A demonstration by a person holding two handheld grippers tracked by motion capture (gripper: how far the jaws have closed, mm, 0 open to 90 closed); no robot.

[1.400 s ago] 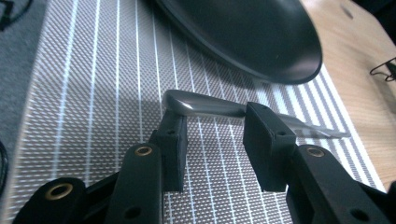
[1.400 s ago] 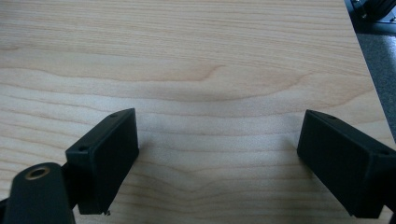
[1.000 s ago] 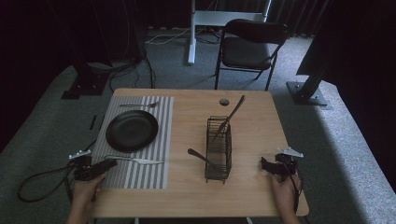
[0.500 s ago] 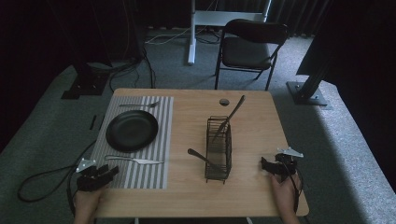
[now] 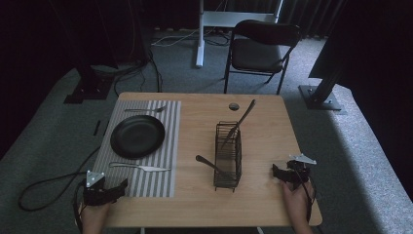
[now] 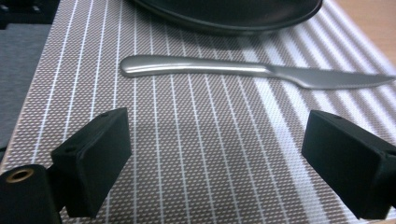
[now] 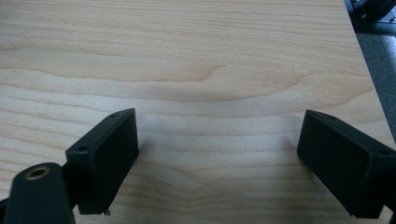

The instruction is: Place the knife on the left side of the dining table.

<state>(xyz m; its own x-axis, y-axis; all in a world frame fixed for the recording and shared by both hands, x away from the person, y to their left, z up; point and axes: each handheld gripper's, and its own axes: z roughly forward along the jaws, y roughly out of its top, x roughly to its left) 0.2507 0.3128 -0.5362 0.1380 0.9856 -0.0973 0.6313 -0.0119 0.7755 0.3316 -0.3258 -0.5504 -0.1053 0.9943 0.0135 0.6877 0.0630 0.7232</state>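
My left gripper (image 5: 121, 185) hovers over the near left corner of the striped placemat (image 5: 168, 146), and its jaws have just been opening; they stand wide with nothing between them. In the left gripper view the gripper (image 6: 215, 140) faces a silver knife (image 6: 243, 72) lying crosswise on the mat, with the black plate (image 6: 224, 11) beyond it. From above, the knife (image 5: 141, 167) lies just below the plate (image 5: 137, 136). My right gripper (image 5: 276, 172) rests at the table's near right, open over bare wood (image 7: 217, 135).
A wire cutlery rack (image 5: 228, 156) stands mid-table with one utensil (image 5: 242, 121) leaning up out of it and a dark-handled one (image 5: 207, 163) sticking out left. A fork (image 5: 144, 109) lies at the mat's far edge. A small round disc (image 5: 234, 106) sits near the far edge. A folding chair (image 5: 258, 53) stands behind the table.
The left gripper has pulled back from the knife's handle toward the near table edge, and its jaws have opened wide. The knife stays on the mat. The right gripper has not moved.
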